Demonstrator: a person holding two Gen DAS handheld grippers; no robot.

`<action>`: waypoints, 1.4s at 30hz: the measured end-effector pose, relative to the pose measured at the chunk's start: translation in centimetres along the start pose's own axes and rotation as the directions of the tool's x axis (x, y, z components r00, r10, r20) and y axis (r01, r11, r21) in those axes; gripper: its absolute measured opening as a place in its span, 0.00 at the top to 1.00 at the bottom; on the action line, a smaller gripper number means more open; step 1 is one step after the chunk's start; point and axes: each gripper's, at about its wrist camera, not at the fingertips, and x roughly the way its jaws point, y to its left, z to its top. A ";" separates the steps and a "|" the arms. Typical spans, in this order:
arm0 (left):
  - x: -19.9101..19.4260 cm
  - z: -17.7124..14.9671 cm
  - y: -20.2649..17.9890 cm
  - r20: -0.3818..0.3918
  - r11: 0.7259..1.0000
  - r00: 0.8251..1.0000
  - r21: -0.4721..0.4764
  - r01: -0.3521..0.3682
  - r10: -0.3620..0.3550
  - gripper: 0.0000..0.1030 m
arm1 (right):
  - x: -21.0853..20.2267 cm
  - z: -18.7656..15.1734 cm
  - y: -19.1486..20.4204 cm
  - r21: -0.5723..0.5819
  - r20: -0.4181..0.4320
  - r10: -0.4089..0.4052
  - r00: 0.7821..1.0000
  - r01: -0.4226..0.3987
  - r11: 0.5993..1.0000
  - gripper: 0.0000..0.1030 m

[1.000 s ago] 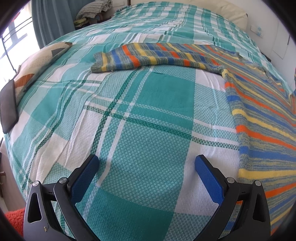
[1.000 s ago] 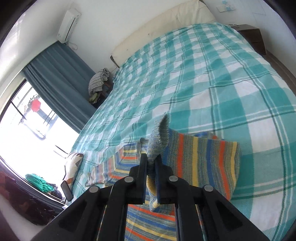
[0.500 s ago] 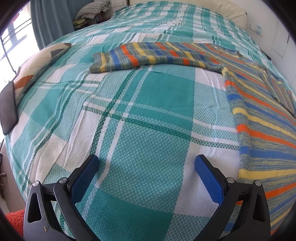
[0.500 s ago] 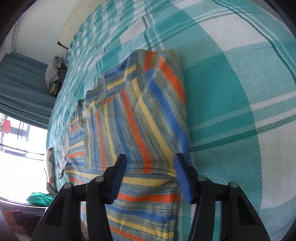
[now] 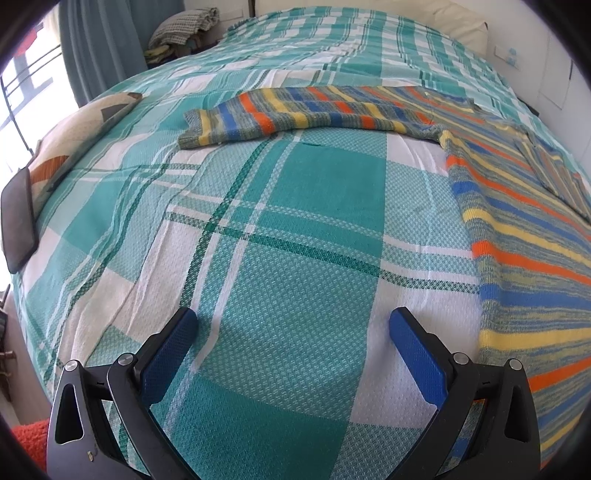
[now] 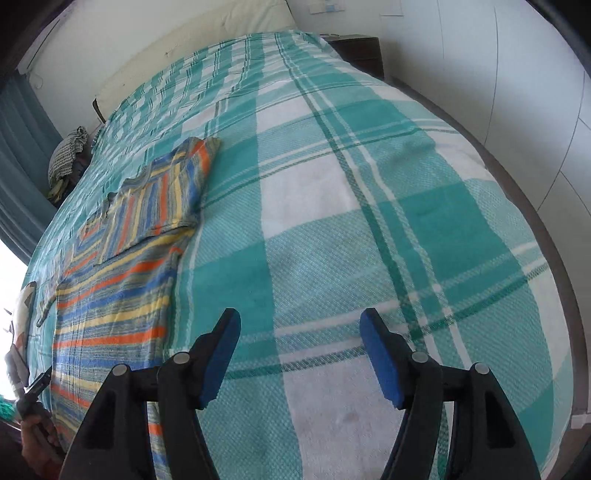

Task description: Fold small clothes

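Released a second ago, the striped sweater (image 6: 122, 280) now lies flat on the bed (image 6: 369, 221) ahead and to the left of the right tool (image 6: 299, 325), whose blue pads are spread over bare plaid bedspread, one sleeve folded across the sweater's far part. From the left wrist, the left tool (image 5: 293, 325) stays spread over the bedspread, the sweater (image 5: 517, 236) to its right with the other sleeve (image 5: 295, 114) stretched across well ahead; a cushion (image 5: 70, 147) and dark phone (image 5: 18, 218) lie far left.

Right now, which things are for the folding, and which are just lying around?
For folding: sweater, left tool, right tool.
Lying around: pillow, phone, clothes pile, nightstand.
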 end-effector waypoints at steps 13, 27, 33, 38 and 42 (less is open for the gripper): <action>-0.1 -0.4 -0.1 0.032 1.000 0.999 0.007 -0.011 0.011 0.00 | -0.4 -4.7 -1.9 0.060 0.086 0.050 0.995 -0.055 0.997 0.19; -0.1 -0.4 -0.1 0.032 1.000 0.999 0.007 -0.012 0.012 0.00 | 0.9 -5.7 0.9 -0.094 0.083 -0.035 0.996 0.043 0.995 0.01; -0.1 -0.3 -0.1 0.032 1.000 0.999 0.007 -0.012 0.012 0.00 | 0.9 -5.8 0.7 -0.089 0.085 -0.027 0.996 0.034 0.995 0.01; -0.1 -0.3 -0.1 0.032 1.000 0.999 0.008 -0.012 0.012 0.00 | 0.8 -5.8 0.7 -0.088 0.086 -0.025 0.996 0.032 0.996 0.01; -0.1 -0.3 -0.1 0.032 1.000 0.999 0.008 -0.011 0.011 0.00 | 0.8 -5.8 0.7 -0.088 0.085 -0.025 0.996 0.033 0.996 0.01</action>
